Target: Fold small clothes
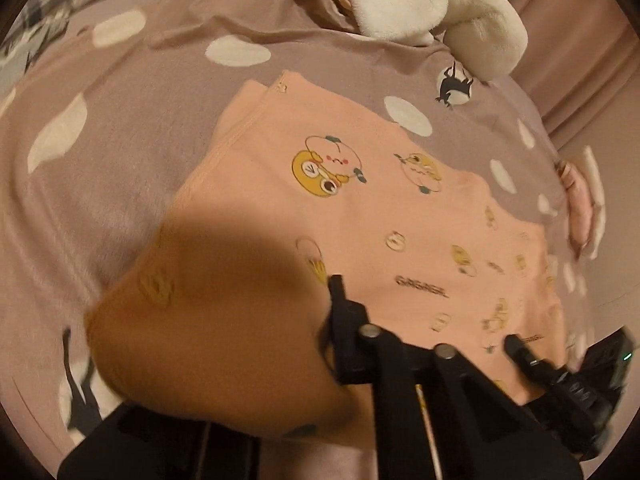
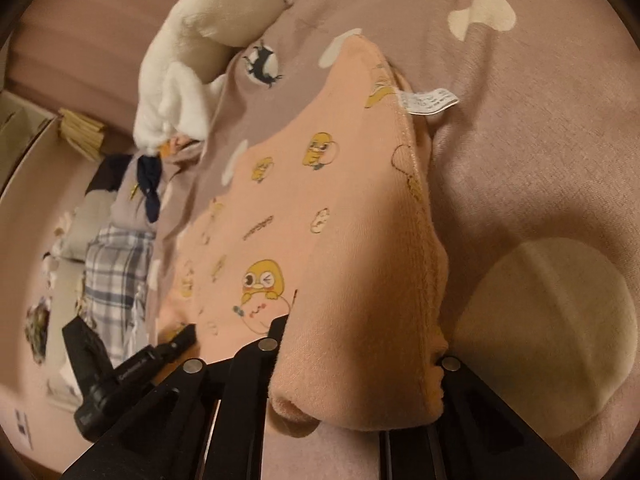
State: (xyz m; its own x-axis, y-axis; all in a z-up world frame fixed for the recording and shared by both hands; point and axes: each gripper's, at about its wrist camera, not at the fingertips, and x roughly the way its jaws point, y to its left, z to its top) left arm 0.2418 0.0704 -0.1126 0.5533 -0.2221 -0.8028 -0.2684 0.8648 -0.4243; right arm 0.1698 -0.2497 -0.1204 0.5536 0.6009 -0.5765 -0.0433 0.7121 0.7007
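Observation:
A small peach garment (image 1: 360,208) printed with yellow cartoon figures lies on a mauve bedspread (image 1: 100,160) with white spots. My left gripper (image 1: 320,308) is shut on its near corner. The lifted fabric drapes over one finger and hides it. My right gripper (image 1: 528,356) shows at the garment's lower right edge. In the right wrist view the garment (image 2: 300,208) is bunched between the fingers of my right gripper (image 2: 360,344), which is shut on a thick fold. A white care label (image 2: 430,102) sticks out of the far edge. My left gripper (image 2: 180,340) sits at the opposite corner.
A white plush toy (image 1: 420,4) lies at the far side of the bed, close to the garment's far edge. Plaid cloth (image 2: 116,272) and dark clothes lie further off. The bedspread (image 2: 520,160) is bare around the garment's left side.

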